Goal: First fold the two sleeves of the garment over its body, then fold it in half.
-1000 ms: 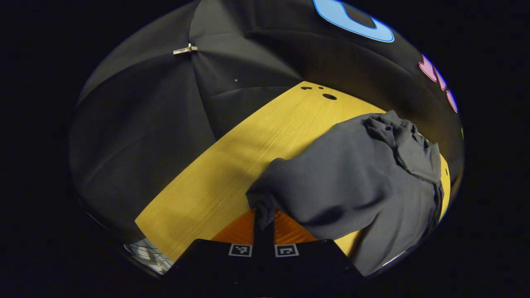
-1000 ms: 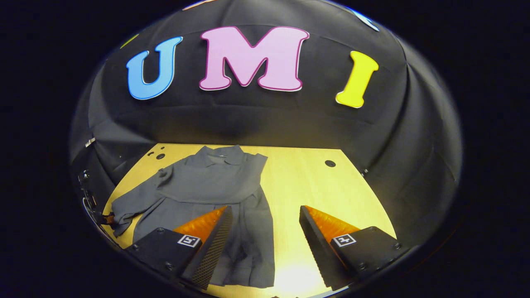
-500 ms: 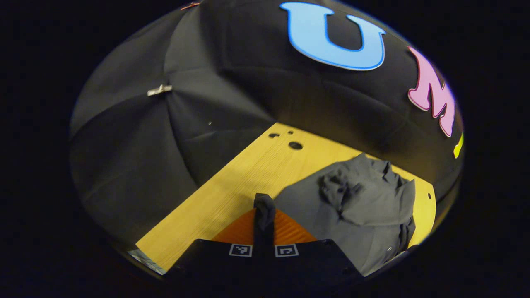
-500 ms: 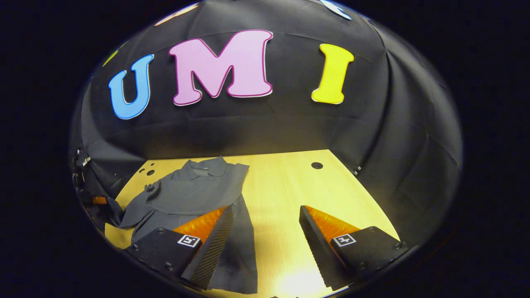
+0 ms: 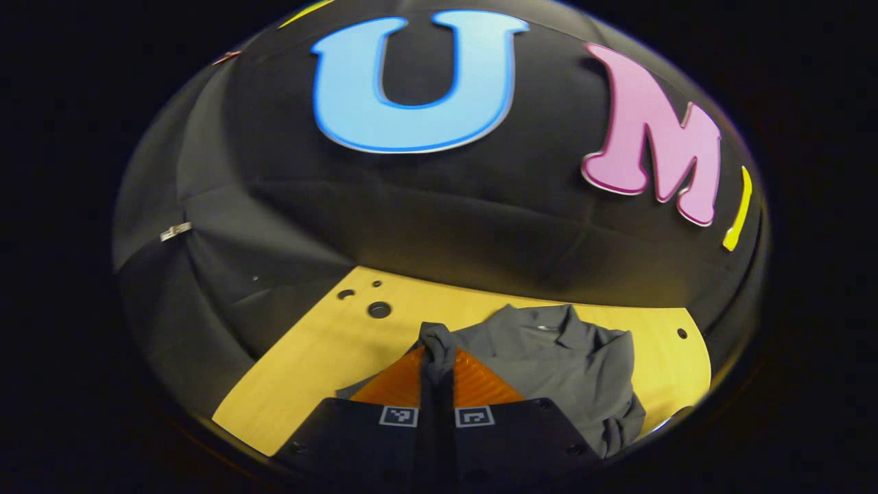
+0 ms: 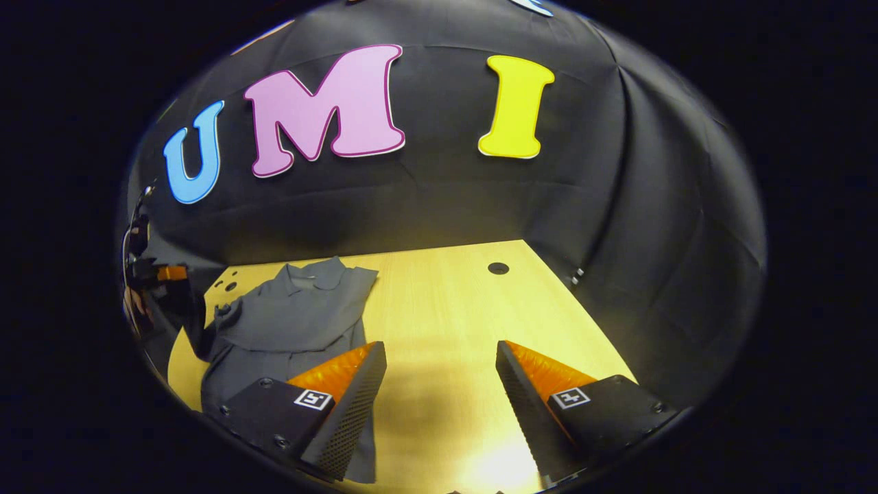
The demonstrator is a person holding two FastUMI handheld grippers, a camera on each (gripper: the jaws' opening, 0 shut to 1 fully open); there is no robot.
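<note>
One dark grey cloth sleeve, pinched in the closed left gripper, had swung over the grey collared garment ahead; the right gripper gaped empty beside it

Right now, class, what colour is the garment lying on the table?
Plain dark grey garment, no pattern, on the light wooden table; shows best in the right gripper view.

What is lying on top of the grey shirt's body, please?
One sleeve lies folded across the shirt below the collar. The left tongs are shut on the other sleeve's cuff, lifted at the side. What lies beneath the fold is covered.
</note>
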